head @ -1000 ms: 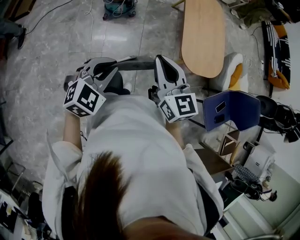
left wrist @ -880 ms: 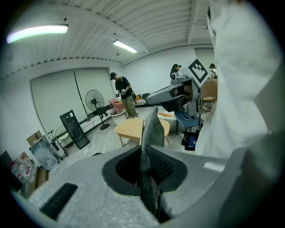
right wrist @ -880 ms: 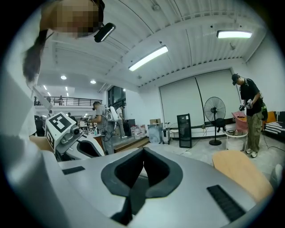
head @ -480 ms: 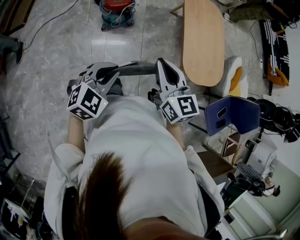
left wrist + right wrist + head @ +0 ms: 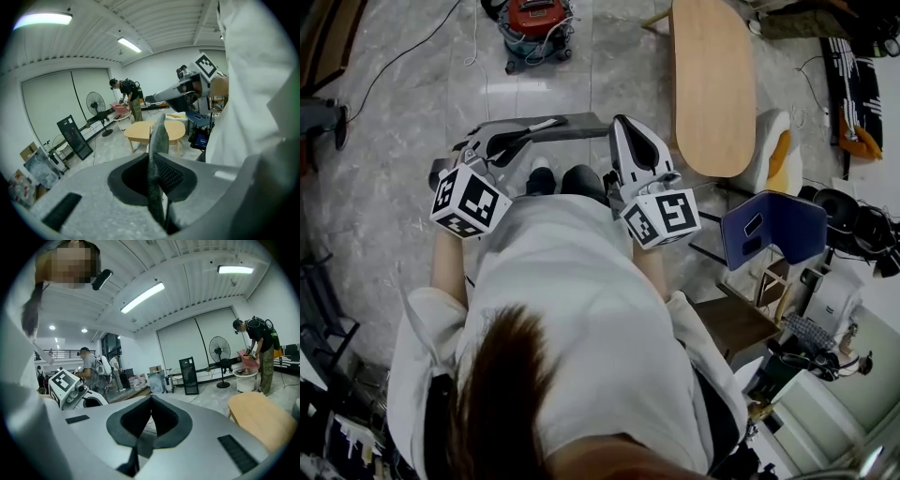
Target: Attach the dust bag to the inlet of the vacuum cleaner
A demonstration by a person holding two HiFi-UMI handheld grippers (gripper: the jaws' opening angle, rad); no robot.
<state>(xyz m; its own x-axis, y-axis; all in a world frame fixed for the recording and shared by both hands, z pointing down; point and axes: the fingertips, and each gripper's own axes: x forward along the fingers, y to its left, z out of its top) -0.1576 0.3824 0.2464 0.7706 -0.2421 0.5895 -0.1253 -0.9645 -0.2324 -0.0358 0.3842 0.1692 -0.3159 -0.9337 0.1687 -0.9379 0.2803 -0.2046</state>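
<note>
No word, number or brand can be read anywhere — the only printed signs are black-and-white square patterns on the cubes of the left gripper point(image 5: 539, 129) and the right gripper point(image 5: 623, 122), spelling nothing.

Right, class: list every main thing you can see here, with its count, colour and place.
dust bag: 1, grey, clamped in the left tongs
vacuum cleaner: 1, red and teal, on the floor ahead
table: 1, light wood, oval, ahead to the right
chair: 1, blue, right of the person
standing fan: 1, black, by the far wall
bystander: 1, dark top, bending near the fan
shirt: 1, white, on the person
marker cubes: 2, black and white, one at each hand
left tongs: 1, grey, shut on the dust bag
right tongs: 1, grey, shut, empty
</note>
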